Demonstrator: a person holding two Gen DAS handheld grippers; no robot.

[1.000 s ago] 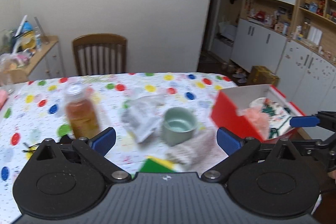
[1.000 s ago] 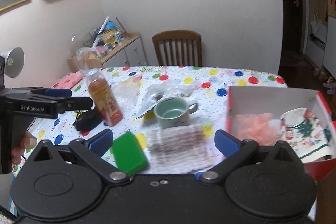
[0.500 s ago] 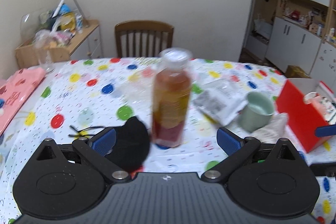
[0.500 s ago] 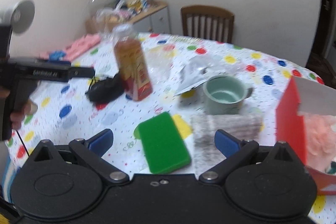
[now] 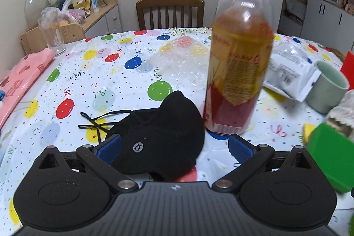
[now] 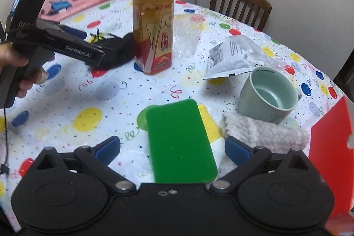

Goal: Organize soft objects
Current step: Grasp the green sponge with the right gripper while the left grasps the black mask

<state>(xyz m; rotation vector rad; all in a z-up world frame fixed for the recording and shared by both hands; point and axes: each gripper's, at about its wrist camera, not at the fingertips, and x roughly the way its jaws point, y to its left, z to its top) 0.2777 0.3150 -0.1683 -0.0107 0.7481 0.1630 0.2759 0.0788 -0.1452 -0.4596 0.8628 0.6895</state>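
A black cloth face mask [image 5: 159, 134] lies on the balloon-print tablecloth, and my left gripper [image 5: 174, 145] is open right over its near side, one blue finger on each side. In the right wrist view the mask [image 6: 119, 48] shows behind the left gripper's body [image 6: 73, 50]. My right gripper [image 6: 172, 148] is open above a green sponge [image 6: 179, 143]. A folded whitish knit cloth [image 6: 263, 136] lies just right of the sponge. The red box [image 6: 329, 154] stands at the right edge.
A tall tea bottle [image 5: 240, 68] stands upright just right of the mask. A pale green mug [image 6: 268, 96], a white plastic packet [image 6: 232, 56] and bubble wrap [image 5: 183, 61] lie mid-table. Pink cloth [image 5: 20, 76] and a glass [image 5: 52, 34] sit at the far left; a chair [image 5: 170, 11] stands behind.
My left gripper swung left from the box and mug, past the bottle, down to the black mask. My right gripper moved left and lowered over the green sponge.
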